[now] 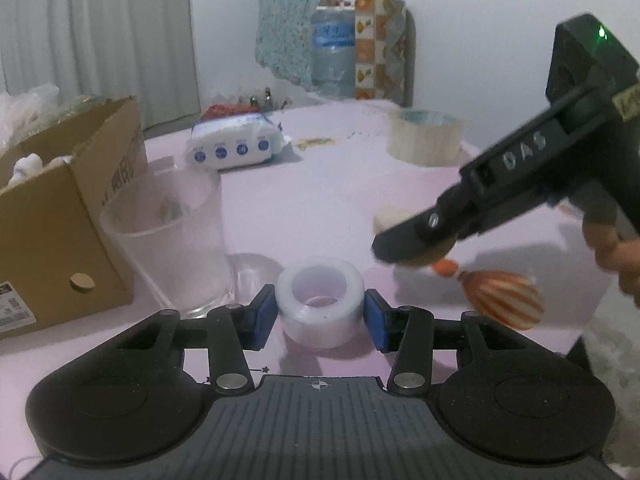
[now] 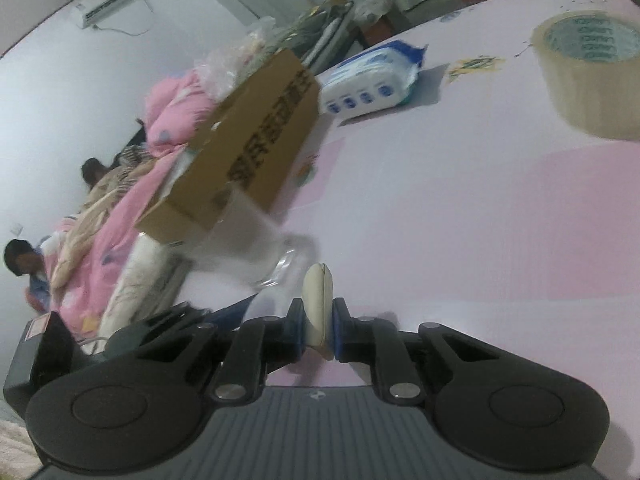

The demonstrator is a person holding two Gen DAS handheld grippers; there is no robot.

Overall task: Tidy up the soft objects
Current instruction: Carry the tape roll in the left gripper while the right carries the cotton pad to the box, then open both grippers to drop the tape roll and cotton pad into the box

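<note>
My left gripper (image 1: 319, 315) has its blue pads on both sides of a translucent white soft ring (image 1: 320, 306) standing on the pink table (image 1: 304, 200). My right gripper (image 2: 319, 326) is shut on a cream soft pad (image 2: 317, 308), squeezed upright between the pads. The right gripper also shows in the left wrist view (image 1: 404, 240), held above the table, with the cream pad (image 1: 390, 218) showing behind its tip. An orange-and-white striped soft ball (image 1: 500, 298) lies on the table below it.
A frosted plastic cup (image 1: 168, 236) stands left of the ring, next to an open cardboard box (image 1: 68, 216). A wet-wipes pack (image 1: 236, 142) and a big tape roll (image 1: 424, 136) lie further back. A water bottle (image 1: 332, 48) stands by the wall.
</note>
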